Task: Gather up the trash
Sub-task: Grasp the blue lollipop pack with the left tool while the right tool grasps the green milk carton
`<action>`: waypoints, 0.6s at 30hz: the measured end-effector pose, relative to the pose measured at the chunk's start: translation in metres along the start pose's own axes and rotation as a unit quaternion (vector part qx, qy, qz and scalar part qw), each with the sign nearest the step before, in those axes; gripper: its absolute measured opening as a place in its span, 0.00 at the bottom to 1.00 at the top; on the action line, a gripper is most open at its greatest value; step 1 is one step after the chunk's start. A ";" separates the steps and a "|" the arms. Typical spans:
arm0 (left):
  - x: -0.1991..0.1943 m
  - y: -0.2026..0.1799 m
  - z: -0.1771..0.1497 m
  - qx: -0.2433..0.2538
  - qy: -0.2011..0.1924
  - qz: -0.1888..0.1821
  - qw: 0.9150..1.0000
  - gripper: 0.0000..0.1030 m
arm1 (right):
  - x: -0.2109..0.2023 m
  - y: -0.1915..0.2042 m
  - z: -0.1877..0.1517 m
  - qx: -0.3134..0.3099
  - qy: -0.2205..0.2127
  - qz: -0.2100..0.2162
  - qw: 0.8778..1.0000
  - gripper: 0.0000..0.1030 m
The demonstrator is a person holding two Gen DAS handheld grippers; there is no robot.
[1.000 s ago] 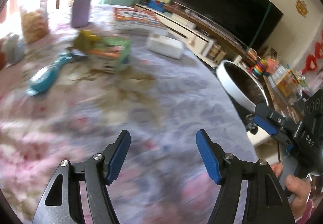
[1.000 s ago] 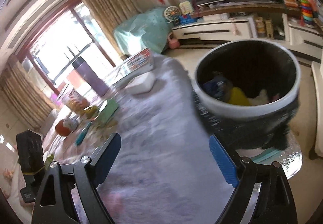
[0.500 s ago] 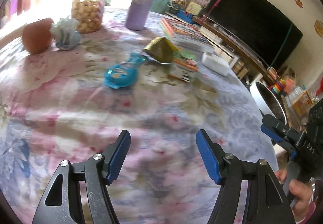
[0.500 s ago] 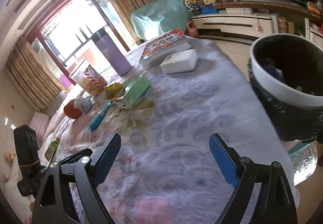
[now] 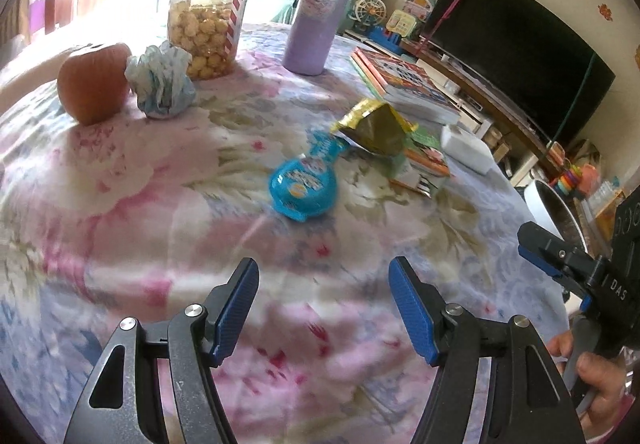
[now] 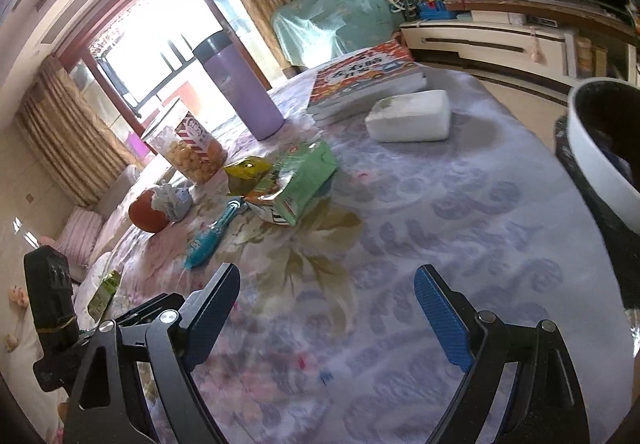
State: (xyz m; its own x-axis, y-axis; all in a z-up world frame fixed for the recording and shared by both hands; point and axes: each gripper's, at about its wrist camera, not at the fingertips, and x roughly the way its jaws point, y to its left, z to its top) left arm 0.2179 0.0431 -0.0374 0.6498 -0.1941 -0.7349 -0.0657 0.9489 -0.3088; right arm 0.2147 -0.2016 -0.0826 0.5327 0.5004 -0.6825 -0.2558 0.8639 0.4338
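Both empty tools hover short of the blue wrapper.

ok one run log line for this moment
left gripper: open, empty | right gripper: open, empty | blue wrapper: on table | bin: beside table

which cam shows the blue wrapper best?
Left wrist: the blue wrapper lies near frame centre, seen from above, its round printed face clear. In the right wrist view the wrapper shows edge-on, a thin strip left of centre, its print unreadable.
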 end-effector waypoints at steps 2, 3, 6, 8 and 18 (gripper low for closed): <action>0.006 0.003 0.007 0.005 0.001 0.003 1.000 0.65 | 0.005 0.001 0.003 0.003 -0.001 -0.001 1.000 0.88; 0.009 0.004 0.010 0.006 0.002 0.006 1.000 0.65 | 0.008 0.000 0.005 0.005 0.000 0.002 1.000 0.88; 0.020 0.008 0.022 0.012 0.003 0.007 1.000 0.65 | 0.017 0.003 0.011 0.006 0.005 0.004 1.000 0.87; 0.026 0.009 0.029 0.017 0.002 0.006 1.000 0.65 | 0.023 0.009 0.015 0.000 0.006 0.005 1.000 0.87; 0.064 0.010 0.059 0.062 0.025 -0.010 0.998 0.65 | 0.065 0.029 0.036 -0.006 0.015 0.027 1.000 0.78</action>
State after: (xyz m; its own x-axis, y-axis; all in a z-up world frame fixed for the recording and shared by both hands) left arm 0.3031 0.0545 -0.0517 0.6118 -0.2222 -0.7592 0.0429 0.9676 -0.2487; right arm 0.2705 -0.1458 -0.0930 0.4939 0.5482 -0.6749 -0.2939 0.8358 0.4638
